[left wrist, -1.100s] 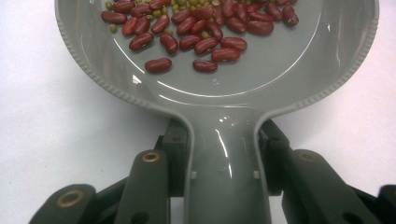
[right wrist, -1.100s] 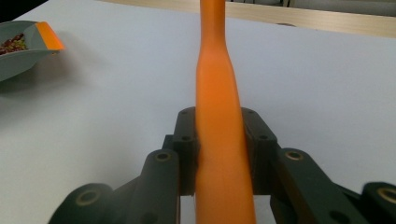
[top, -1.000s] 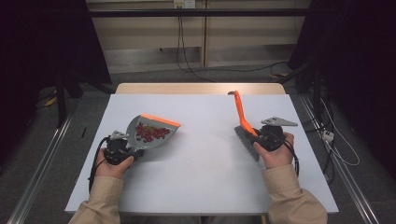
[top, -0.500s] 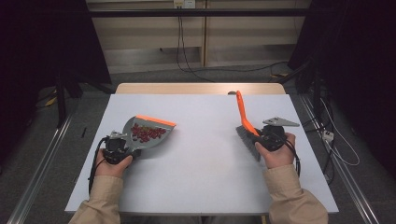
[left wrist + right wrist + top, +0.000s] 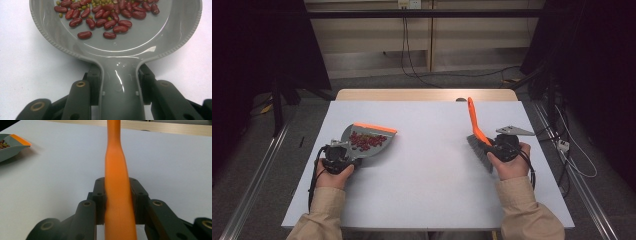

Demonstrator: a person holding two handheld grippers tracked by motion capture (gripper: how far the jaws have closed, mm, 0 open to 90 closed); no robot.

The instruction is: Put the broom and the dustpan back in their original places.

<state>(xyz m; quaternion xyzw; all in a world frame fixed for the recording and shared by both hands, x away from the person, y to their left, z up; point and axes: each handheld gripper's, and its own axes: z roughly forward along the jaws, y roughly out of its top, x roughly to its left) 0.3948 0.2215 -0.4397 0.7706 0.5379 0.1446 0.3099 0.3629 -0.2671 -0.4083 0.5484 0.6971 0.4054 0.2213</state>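
Observation:
A grey dustpan (image 5: 368, 141) with an orange lip rests on the white table (image 5: 427, 195) at the left. It holds red kidney beans (image 5: 105, 15) and a few small green ones. My left gripper (image 5: 337, 157) is shut on the dustpan's handle (image 5: 120, 97), with the jaws pressed on both sides of it. At the right, my right gripper (image 5: 504, 147) is shut on an orange brush (image 5: 474, 121). The orange handle (image 5: 117, 170) runs away between the jaws toward the table's far edge. The dark bristles (image 5: 479, 151) lie low by the hand.
A wooden table edge (image 5: 427, 94) shows behind the white top. Cables (image 5: 412, 60) trail over the floor beyond it, and metal rails (image 5: 257, 170) run along both sides. White table surface lies between the dustpan and the brush.
The dustpan has shifted slightly left and lies flatter. The brush's handle tip has swung a little to the right. Both hands stay where they were.

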